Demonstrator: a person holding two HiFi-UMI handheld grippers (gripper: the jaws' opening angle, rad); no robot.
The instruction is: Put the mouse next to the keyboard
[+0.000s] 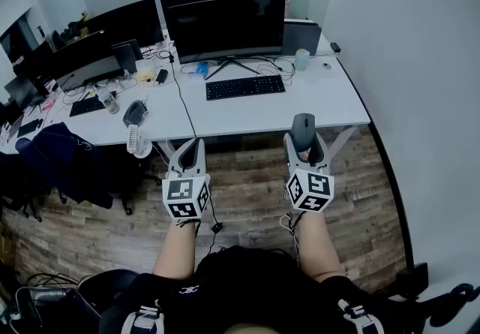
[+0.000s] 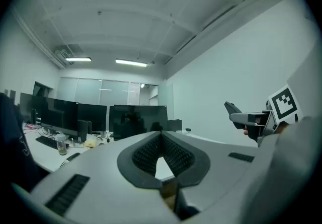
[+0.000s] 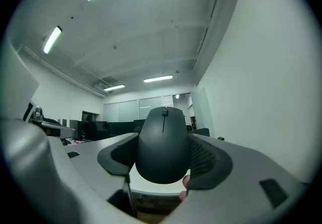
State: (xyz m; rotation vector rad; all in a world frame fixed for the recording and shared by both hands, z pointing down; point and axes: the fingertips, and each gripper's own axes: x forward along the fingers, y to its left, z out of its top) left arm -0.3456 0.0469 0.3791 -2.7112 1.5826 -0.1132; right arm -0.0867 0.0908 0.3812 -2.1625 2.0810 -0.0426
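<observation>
Clamping the black mouse [image 3: 162, 145] between its jaws for the carry, the right gripper [image 1: 304, 143] hovered just short of the white desk's [image 1: 315, 103] near edge, right of the keyboard [image 1: 245, 87], while the left gripper [image 1: 189, 146] hung closed and empty.

The left gripper [image 2: 161, 135] fills the near view, its ribbed jaws meeting at the tips with nothing between them. Far beyond stand dark monitors [image 2: 138, 120] on a white desk [image 2: 37, 151], with a keyboard [image 2: 48, 142] at far left. At right, the right gripper [image 2: 247, 117] shows its marker cube [image 2: 283, 103] and carries a dark shape, probably the mouse [image 2: 231, 109].
</observation>
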